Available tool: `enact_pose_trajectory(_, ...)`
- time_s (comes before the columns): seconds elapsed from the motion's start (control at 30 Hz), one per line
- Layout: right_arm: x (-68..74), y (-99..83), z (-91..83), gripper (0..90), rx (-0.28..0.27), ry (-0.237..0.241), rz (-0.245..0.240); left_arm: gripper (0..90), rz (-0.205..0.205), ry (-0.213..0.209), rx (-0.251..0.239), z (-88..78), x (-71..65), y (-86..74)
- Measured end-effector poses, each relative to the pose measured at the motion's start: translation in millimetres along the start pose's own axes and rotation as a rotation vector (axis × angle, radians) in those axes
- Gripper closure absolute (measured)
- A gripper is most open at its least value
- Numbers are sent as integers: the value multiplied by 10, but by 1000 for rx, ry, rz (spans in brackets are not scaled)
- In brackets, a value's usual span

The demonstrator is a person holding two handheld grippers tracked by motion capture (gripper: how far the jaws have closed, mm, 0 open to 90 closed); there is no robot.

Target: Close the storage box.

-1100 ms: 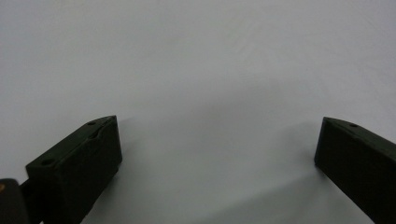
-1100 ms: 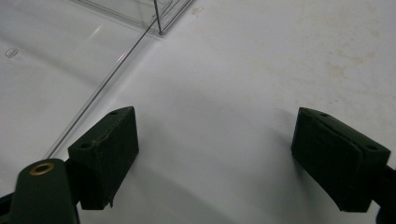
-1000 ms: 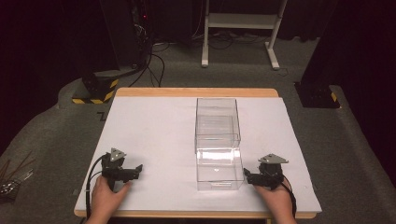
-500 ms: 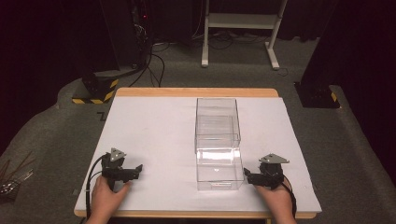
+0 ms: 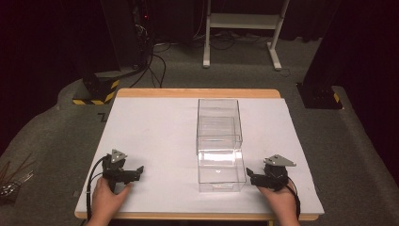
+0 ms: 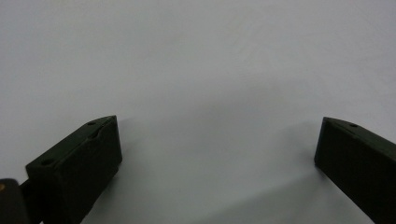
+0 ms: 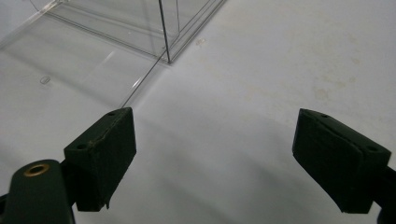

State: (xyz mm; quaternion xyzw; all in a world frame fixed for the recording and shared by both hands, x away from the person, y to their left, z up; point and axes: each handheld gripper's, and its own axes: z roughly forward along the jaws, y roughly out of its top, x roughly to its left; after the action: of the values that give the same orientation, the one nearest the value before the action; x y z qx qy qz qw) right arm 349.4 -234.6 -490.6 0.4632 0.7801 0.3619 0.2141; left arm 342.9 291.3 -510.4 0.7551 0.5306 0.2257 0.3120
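- Unmoved since earlier: both grippers, box.
- Left gripper (image 5: 136, 170) spread wide, grasping nothing.
- Right gripper (image 5: 250, 174) spread wide, just beside clear box (image 5: 219, 143).
- Box holding nothing.

A lab or test studio is suggested: a white-topped wooden table (image 5: 155, 127) is ringed by black curtains (image 5: 42, 42), with black cables (image 5: 155, 61) on grey carpet (image 5: 47, 127) and hazard-striped stand bases (image 5: 91, 94) beyond its far edge.
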Motion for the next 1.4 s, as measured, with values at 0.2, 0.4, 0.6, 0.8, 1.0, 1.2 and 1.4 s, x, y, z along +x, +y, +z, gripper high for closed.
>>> enact_pose_trajectory(0.2,5,27,-79,136,-28,2,-1,9,0,0,0,0,0,0)
enact_pose_trajectory(0.4,-7,51,-155,135,-53,9,10,9,-4,-2,0,1,-2,-1)
enact_pose_trajectory(0.6,-5,86,-240,136,-78,14,10,9,-1,-2,0,1,0,0)
enact_pose_trajectory(0.8,-13,115,-324,137,-101,15,13,9,-2,-1,0,0,-1,0)
enact_pose_trajectory(1.0,-7,141,-385,137,-125,20,14,9,-1,-1,0,1,0,0)
enact_pose_trajectory(1.2,18,179,-452,139,-142,29,9,9,-4,-2,0,1,-2,-1)
enact_pose_trajectory(1.4,51,214,-517,141,-167,34,6,9,0,-1,0,0,0,0)
